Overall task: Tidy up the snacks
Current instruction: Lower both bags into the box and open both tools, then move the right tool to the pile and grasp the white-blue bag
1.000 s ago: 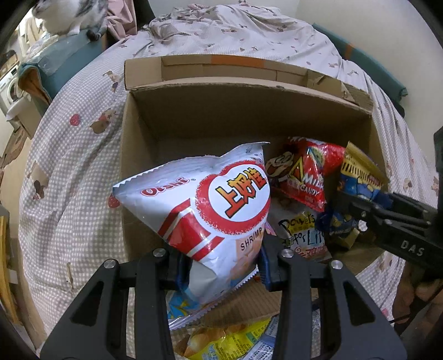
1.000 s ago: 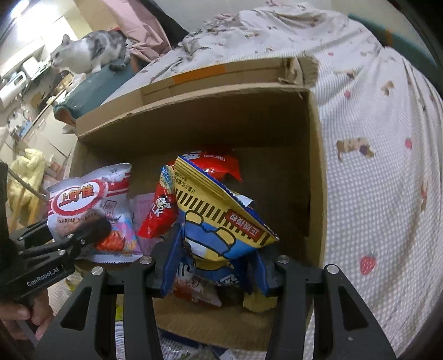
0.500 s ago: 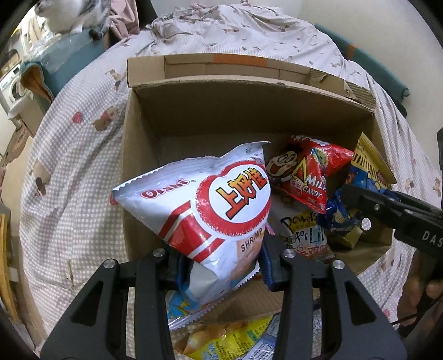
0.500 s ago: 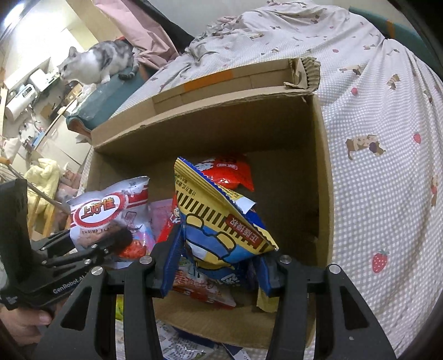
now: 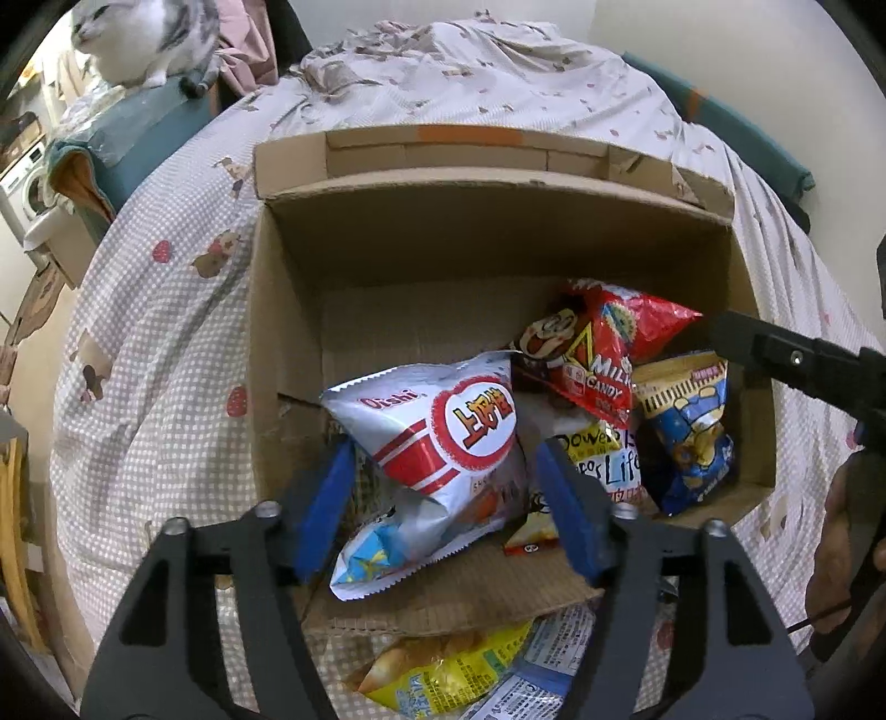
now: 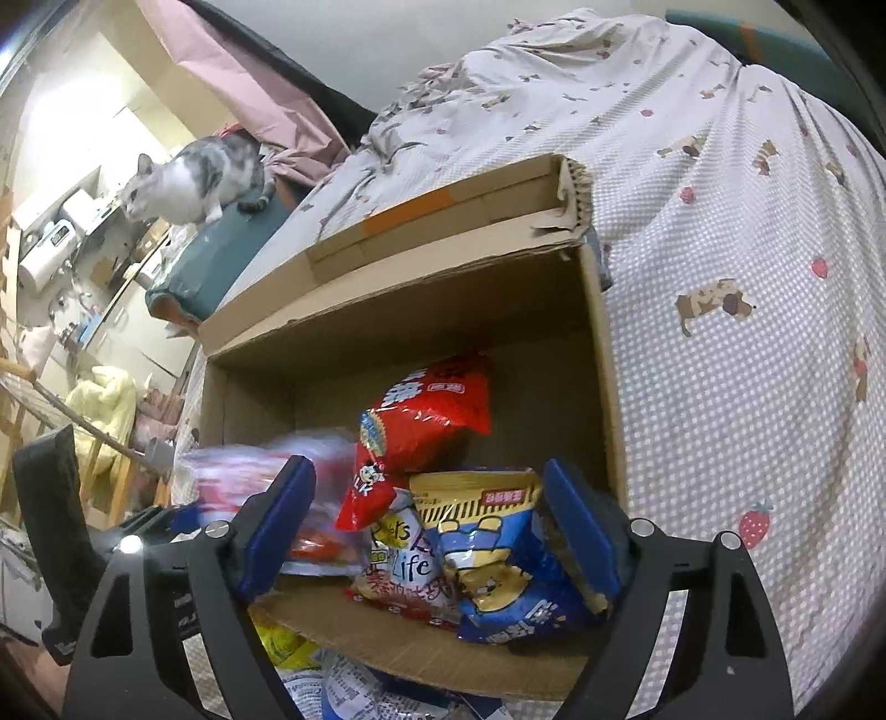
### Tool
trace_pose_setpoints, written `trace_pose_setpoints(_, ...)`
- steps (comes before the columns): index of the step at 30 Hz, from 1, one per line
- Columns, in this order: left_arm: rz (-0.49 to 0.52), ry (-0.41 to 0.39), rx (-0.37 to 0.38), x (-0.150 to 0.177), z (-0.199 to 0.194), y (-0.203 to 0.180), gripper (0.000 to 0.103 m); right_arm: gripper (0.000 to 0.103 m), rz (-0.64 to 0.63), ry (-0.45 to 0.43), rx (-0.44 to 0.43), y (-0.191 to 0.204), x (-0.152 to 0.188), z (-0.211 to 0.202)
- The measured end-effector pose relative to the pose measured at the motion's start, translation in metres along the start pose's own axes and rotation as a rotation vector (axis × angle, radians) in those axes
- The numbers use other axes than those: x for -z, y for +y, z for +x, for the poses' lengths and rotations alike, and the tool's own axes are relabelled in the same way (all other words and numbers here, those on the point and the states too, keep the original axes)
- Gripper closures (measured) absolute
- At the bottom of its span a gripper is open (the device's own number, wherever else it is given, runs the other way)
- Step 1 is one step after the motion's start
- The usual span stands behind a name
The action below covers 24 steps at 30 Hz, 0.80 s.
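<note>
An open cardboard box (image 5: 443, 260) (image 6: 603, 387) lies on the bed. Inside it are a white and red Oishi shrimp bag (image 5: 443, 443), blurred in the right wrist view (image 6: 310, 498), a red candy bag (image 5: 603, 349) (image 6: 421, 426), a blue and yellow bag (image 5: 692, 426) (image 6: 498, 554) and a white "Life" bag (image 5: 603, 459) (image 6: 404, 570). My left gripper (image 5: 443, 498) is open, its jaws either side of the Oishi bag. My right gripper (image 6: 426, 526) is open over the blue bag; it shows at the right of the left wrist view (image 5: 797, 360).
More snack bags, one yellow (image 5: 454, 675) (image 6: 282, 642), lie on the bed in front of the box. A grey and white cat (image 5: 144, 39) (image 6: 199, 183) sits on a teal cushion at the back left. The checked bedspread (image 6: 747, 332) surrounds the box.
Both grippers have opened and pulled back. The Oishi bag and the blue and yellow bag have dropped into the box.
</note>
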<state>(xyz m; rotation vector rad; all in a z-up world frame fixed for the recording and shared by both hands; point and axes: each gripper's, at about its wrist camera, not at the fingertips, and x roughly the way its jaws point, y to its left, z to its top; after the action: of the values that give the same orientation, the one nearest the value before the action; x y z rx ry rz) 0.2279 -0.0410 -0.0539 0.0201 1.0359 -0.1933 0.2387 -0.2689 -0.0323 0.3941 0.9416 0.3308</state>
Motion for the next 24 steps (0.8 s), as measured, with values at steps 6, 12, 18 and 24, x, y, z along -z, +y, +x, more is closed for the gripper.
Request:
trace_pose_setpoints(6, -0.031, -0.011, -0.007, -0.001, -0.005, 0.007, 0.024, 0.016, 0.005, 0.000, 0.002, -0.001, 0.002, -0.004)
trace_pose_setpoints(12, -0.051, -0.025, -0.003, 0.000, -0.011, 0.011, 0.024, 0.016, -0.003, -0.006, -0.001, 0.004, 0.008, -0.015)
trace_pose_setpoints(18, -0.059, -0.055, -0.016, 0.005, -0.026, 0.016, 0.024, 0.016, 0.003, 0.006, 0.029, 0.003, 0.019, -0.030)
trace_pose_setpoints(24, -0.067, -0.081, -0.019, 0.010, -0.042, 0.017, 0.024, 0.016, 0.036, -0.004, 0.039, 0.001, 0.026, -0.044)
